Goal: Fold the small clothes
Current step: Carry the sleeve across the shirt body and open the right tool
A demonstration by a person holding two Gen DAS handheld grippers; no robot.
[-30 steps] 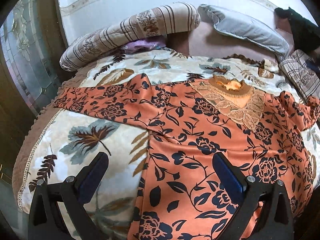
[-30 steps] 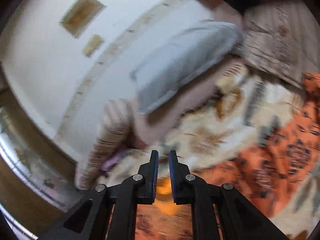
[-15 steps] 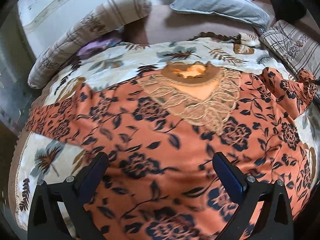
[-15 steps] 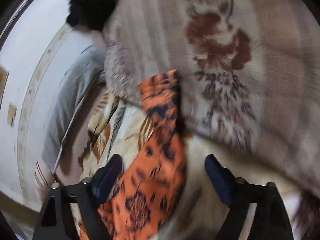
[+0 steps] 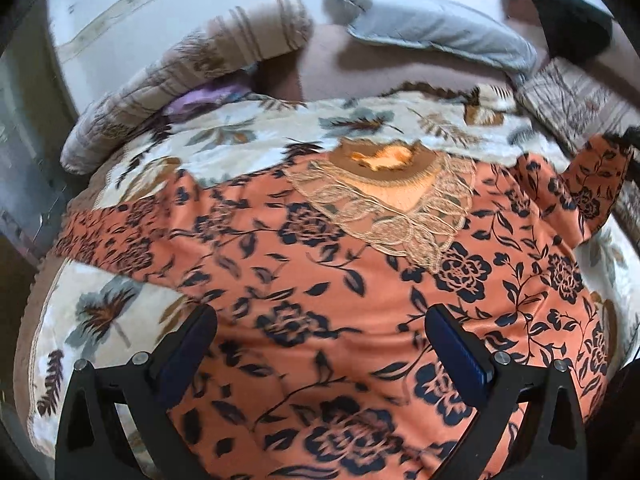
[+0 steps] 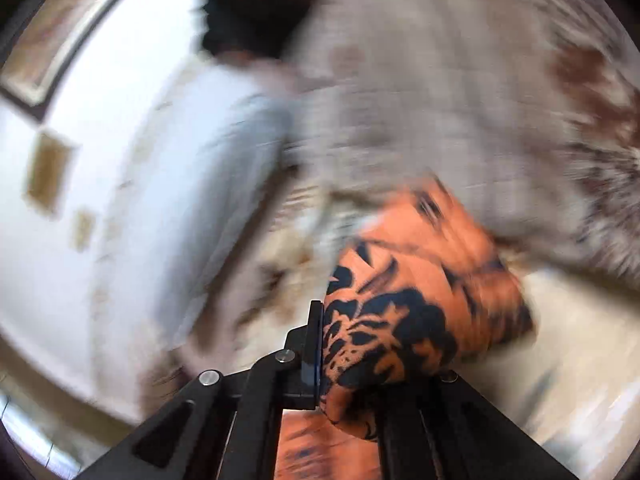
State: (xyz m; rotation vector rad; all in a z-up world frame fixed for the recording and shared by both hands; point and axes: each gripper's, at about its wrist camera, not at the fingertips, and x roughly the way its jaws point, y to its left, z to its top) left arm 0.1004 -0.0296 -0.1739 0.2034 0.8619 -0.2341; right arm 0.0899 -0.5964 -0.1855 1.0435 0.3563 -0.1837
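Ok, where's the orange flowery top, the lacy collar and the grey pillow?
Orange flowery top [image 5: 320, 280]: left wrist view, middle of its front.
Lacy collar [image 5: 400, 216]: left wrist view, lace below the neckline.
Grey pillow [image 5: 432, 30]: left wrist view, its middle.
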